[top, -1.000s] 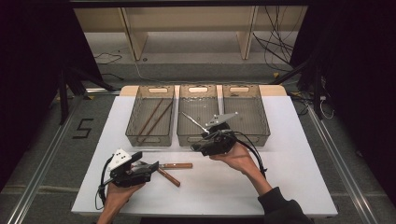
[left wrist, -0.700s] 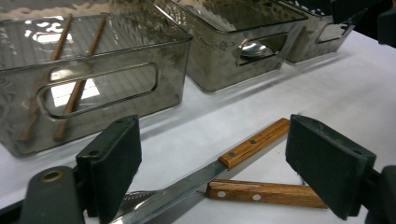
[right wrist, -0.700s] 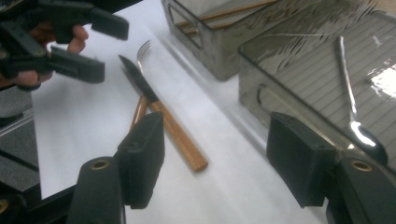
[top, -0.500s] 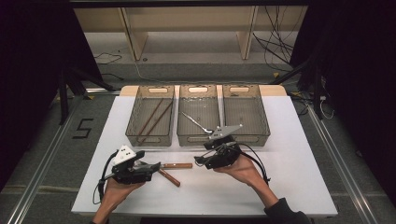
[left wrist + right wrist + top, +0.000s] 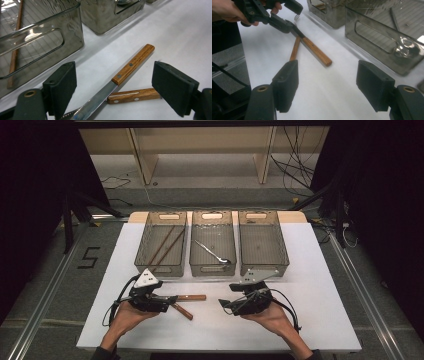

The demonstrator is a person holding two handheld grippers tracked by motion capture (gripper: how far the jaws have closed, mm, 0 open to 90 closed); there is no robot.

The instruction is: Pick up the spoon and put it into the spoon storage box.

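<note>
White surface (image 5: pixel 320 285), rectangular, carrying all items; floor beyond it with a shelf unit (image 5: pixel 200 150) and loose cables. Three clear plastic bins in a row along the far half of the surface. Left bin (image 5: pixel 161 243): holds two brown chopsticks (image 5: pixel 165 245) lying lengthwise, side by side. Middle bin (image 5: pixel 212 242): holds one metal spoon (image 5: pixel 215 253), bowl toward the near wall. Right bin (image 5: pixel 262 242): contents cannot be told. On the surface in front of the left and middle bins, two wooden-handled pieces of cutlery, crossed: a knife (image 5: pixel 117 80) with riveted handle pointing toward the bins' near walls, its blade lying over a second wooden handle (image 5: pixel 133 95), whose tines show in the right gripper view; nothing stands between these and the tongs. Left tongs (image 5: pixel 167 304): held low in the person's left hand (image 5: pixel 127 316), tilted down over the cutlery, jaws released and spread to either side of the knife blade, pads not pressing on it. Right tongs (image 5: pixel 225 305): held in the right hand (image 5: pixel 270 317) near the surface's front centre, pointing toward the cutlery, well apart from it; jaws released, wide, having just been opening, nothing between them.
</note>
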